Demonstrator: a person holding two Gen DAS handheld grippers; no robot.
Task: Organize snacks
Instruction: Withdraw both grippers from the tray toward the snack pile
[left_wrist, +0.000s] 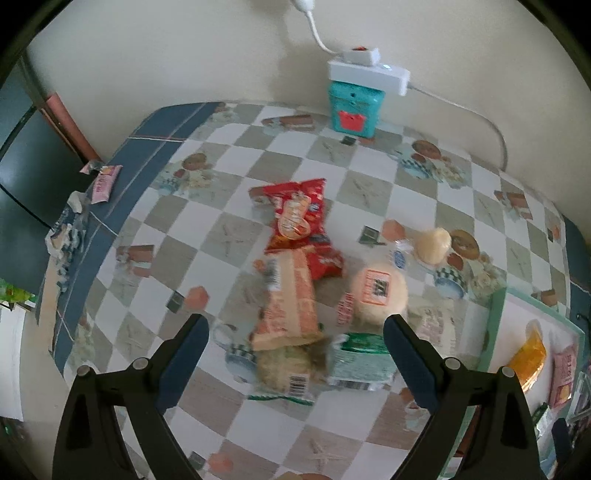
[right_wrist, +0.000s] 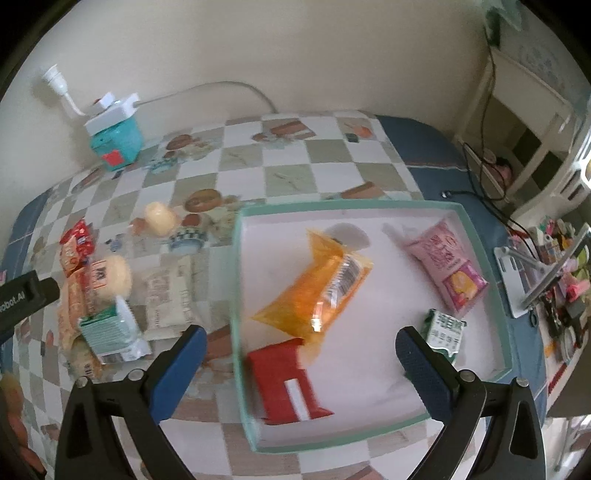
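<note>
A pile of snacks lies on the checkered tablecloth: a red chip bag (left_wrist: 299, 221), an orange-tan packet (left_wrist: 291, 299), a round bun (left_wrist: 378, 291), a green packet (left_wrist: 360, 358) and a pale wrapped sweet (left_wrist: 434, 240). My left gripper (left_wrist: 295, 330) hovers open above this pile, nothing between its blue pads. The teal-rimmed white tray (right_wrist: 236, 280) holds an orange packet (right_wrist: 317, 291), a red packet (right_wrist: 288, 380), a pink packet (right_wrist: 447, 262) and a small green-white packet (right_wrist: 445, 328). My right gripper (right_wrist: 301, 341) hangs wide open over the tray, empty.
A teal box (left_wrist: 356, 109) with a white power adapter on top stands by the back wall. A pink wrapper (left_wrist: 105, 182) lies at the table's left edge. Right of the tray are a metal stand (right_wrist: 528, 280), cables and cluttered small items.
</note>
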